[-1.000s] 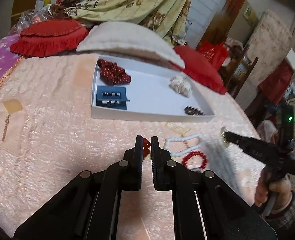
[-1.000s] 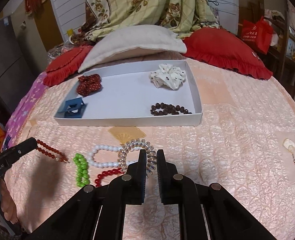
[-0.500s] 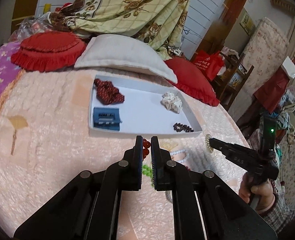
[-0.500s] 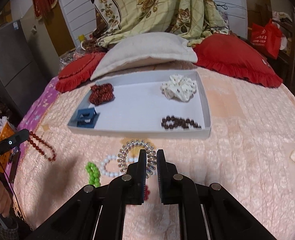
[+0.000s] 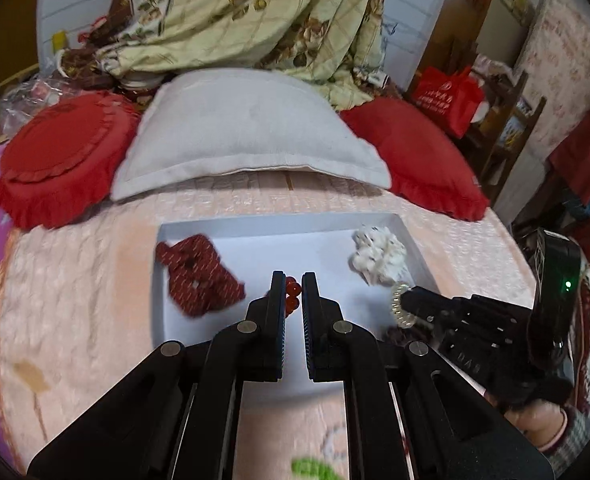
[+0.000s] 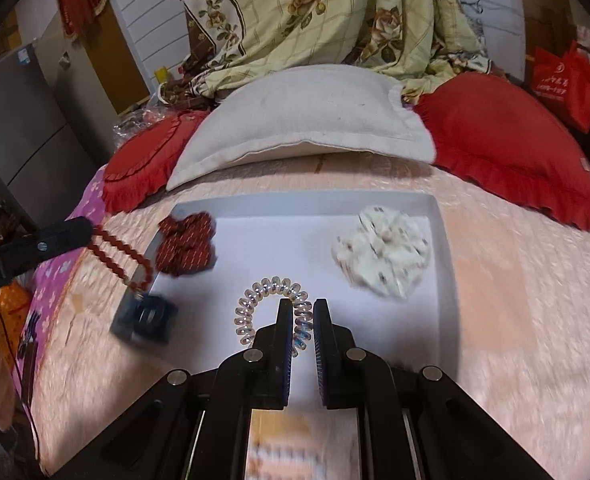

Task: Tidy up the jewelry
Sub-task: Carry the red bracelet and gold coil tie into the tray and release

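Observation:
My left gripper (image 5: 293,280) is shut on a red bead strand (image 5: 293,295), which hangs over the left rim of the white tray (image 5: 255,226) in the right wrist view (image 6: 115,248). My right gripper (image 6: 303,305) is shut on a clear spiral hair tie (image 6: 255,300) above the tray's (image 6: 295,200) middle. Lying in the tray are a dark red scrunchie (image 6: 187,248), a white spotted scrunchie (image 6: 383,252) and a blue hair claw (image 6: 147,316) at its front left corner. A dark bead bracelet (image 5: 395,334) is mostly hidden behind the right gripper (image 5: 409,300).
The tray lies on a pink bedspread (image 6: 515,300). Behind it are a grey pillow (image 6: 307,120), two red cushions (image 5: 59,156) (image 6: 507,140) and a floral quilt (image 6: 335,12). Green beads (image 5: 315,470) lie on the bedspread at the near edge. A hand (image 5: 543,426) holds the right gripper.
Both grippers have moved forward from above the loose beads to over the tray, each carrying its piece. The white and red bracelets on the bedspread have dropped out of view.

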{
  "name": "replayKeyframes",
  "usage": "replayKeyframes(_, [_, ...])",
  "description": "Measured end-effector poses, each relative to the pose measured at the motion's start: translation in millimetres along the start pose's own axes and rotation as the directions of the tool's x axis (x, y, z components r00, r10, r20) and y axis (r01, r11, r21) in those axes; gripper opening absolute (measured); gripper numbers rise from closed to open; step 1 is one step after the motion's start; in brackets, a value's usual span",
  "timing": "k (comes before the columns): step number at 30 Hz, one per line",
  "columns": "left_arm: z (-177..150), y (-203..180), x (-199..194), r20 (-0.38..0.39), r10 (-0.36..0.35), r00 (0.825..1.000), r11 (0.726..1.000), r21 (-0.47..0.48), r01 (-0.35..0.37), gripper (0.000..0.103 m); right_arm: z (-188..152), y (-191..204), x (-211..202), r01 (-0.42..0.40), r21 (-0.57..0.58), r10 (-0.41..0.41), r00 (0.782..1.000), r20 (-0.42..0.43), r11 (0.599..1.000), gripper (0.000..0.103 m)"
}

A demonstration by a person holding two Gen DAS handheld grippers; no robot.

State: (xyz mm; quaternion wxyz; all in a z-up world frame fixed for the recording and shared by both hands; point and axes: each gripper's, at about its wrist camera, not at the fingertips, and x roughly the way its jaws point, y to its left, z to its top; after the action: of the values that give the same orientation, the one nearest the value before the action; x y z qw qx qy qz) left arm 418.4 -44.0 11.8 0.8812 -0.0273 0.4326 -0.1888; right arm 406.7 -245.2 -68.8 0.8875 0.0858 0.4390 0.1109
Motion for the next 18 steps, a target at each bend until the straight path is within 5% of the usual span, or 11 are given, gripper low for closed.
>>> replayKeyframes(7, [29.1, 8.5, 89.9, -0.102, 0.083, 0.991, 0.996, -0.02, -0.086, 0.006, 34.0, -15.8, 64.1, 0.02, 0.046, -0.016, 0.996, -0.086, 0.999, 0.009])
replayKeyframes(14, [36.2, 28.5, 120.7, -0.125, 0.094, 0.988, 0.993, -0.066, -0.103, 0.008, 47.2, -26.8, 94.8, 0.03, 0.075, -0.02, 0.991, -0.129, 0.997, 0.01])
replayKeyframes(17, [37.3, 33.5, 118.4, -0.12, 0.06, 0.991, 0.993, -0.09, -0.071, 0.027, 48.0, -28.3, 98.0, 0.022, 0.08, -0.01, 0.99, -0.14, 0.997, 0.017])
replayKeyframes(18, [37.1, 34.1, 115.4, -0.112, 0.054, 0.992, 0.993, -0.097, -0.065, 0.034, 48.1, -28.1, 96.6, 0.027, 0.08, -0.016, 0.991, -0.134, 0.996, 0.026])
